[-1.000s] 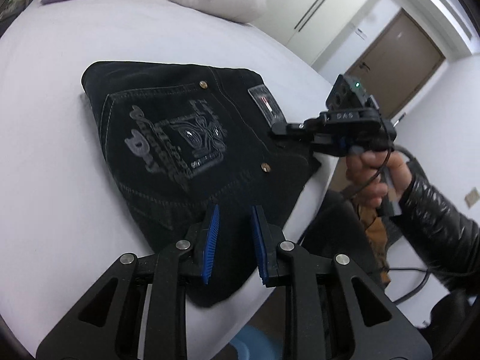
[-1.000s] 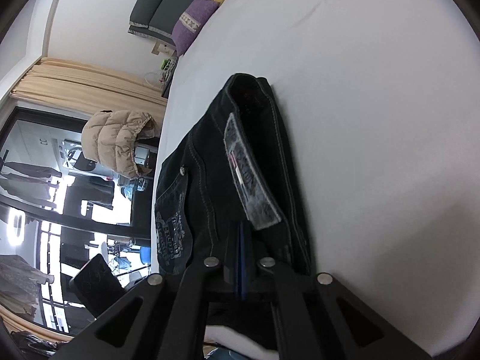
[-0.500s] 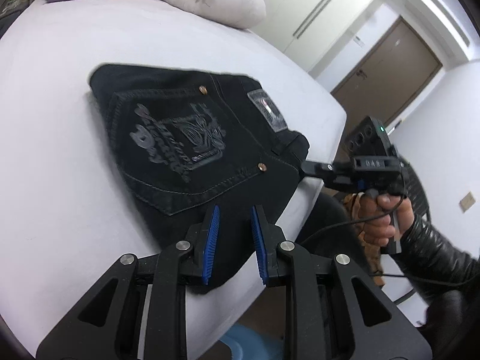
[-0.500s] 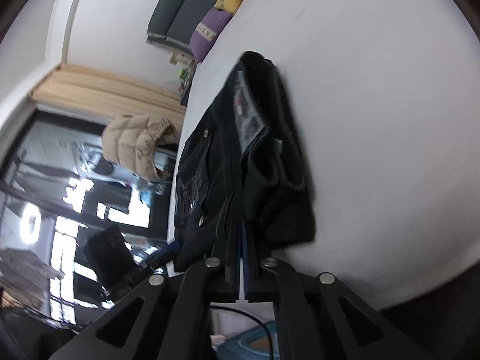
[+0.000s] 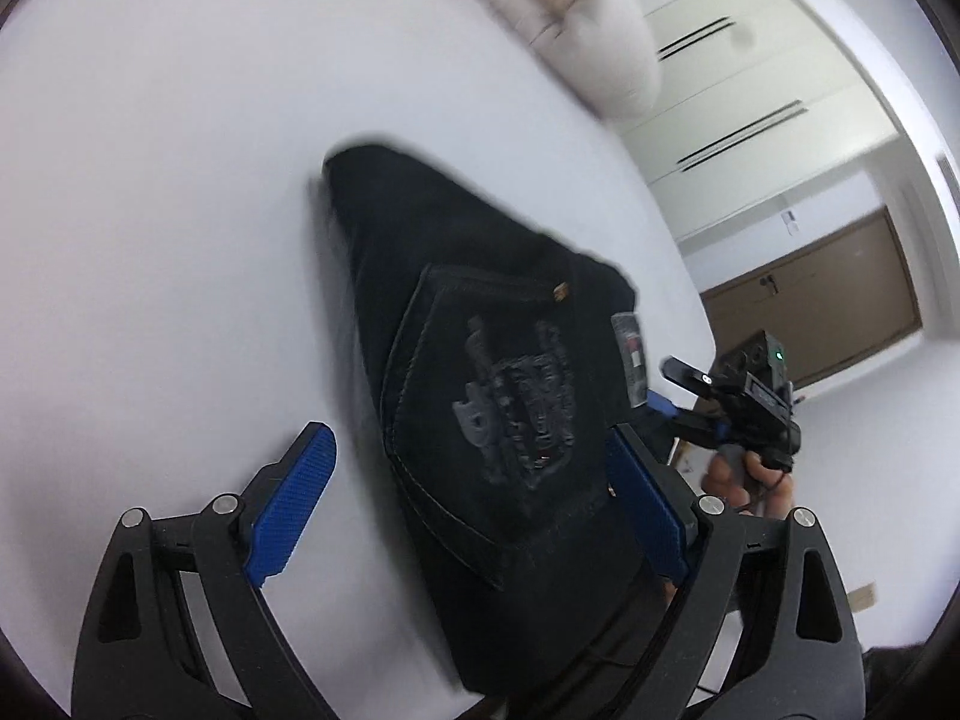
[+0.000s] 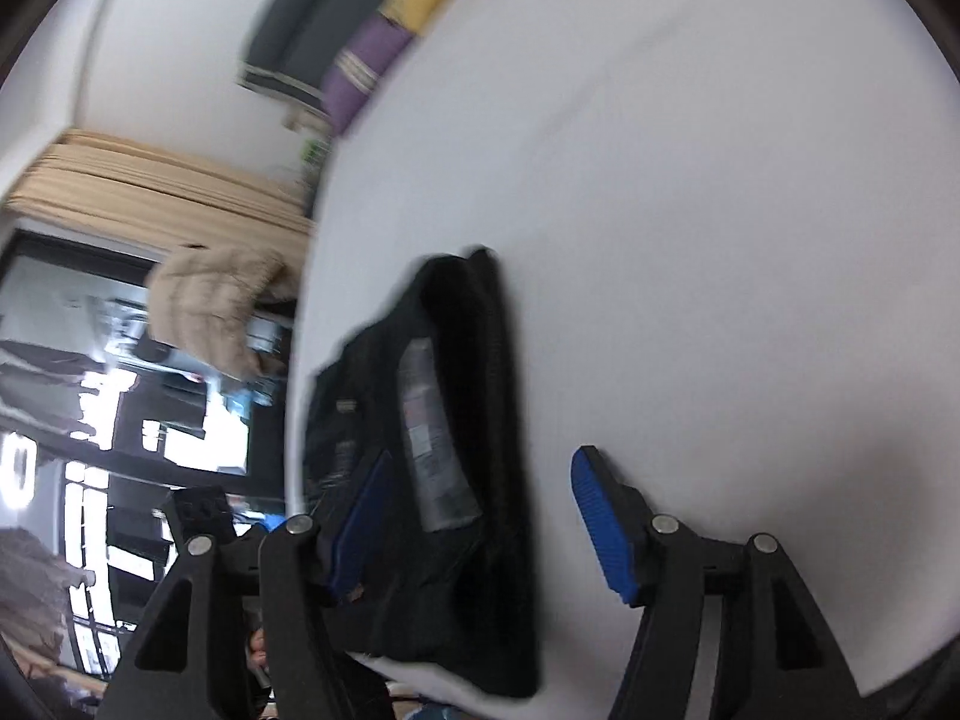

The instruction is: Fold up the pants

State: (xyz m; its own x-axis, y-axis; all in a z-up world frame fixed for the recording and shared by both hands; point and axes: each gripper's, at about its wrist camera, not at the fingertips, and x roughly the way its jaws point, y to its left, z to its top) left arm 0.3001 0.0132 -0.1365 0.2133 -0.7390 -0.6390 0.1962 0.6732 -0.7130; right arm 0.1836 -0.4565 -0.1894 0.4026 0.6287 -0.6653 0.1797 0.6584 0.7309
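Observation:
Folded black jeans [image 5: 480, 360] with a printed back pocket lie on the white bed [image 5: 150, 210] near its edge. My left gripper [image 5: 474, 498] is open, its blue pads spread wide on either side of the jeans' near end. In the right wrist view the jeans [image 6: 456, 420] show their waistband label, and my right gripper [image 6: 480, 516] is open around the waistband end. The right gripper also shows in the left wrist view [image 5: 690, 396], by the label side of the jeans. Both views are blurred.
Pillows [image 5: 588, 48] lie at the head of the bed; yellow and purple cushions [image 6: 390, 30] sit beside them. White wardrobes and a brown door [image 5: 810, 324] stand beyond the bed. A beige jacket [image 6: 216, 300] hangs near a dark window.
Both grippers have opened wide; the right one let go of the waistband. The left gripper moved forward over the jeans. Both cameras are moving fast.

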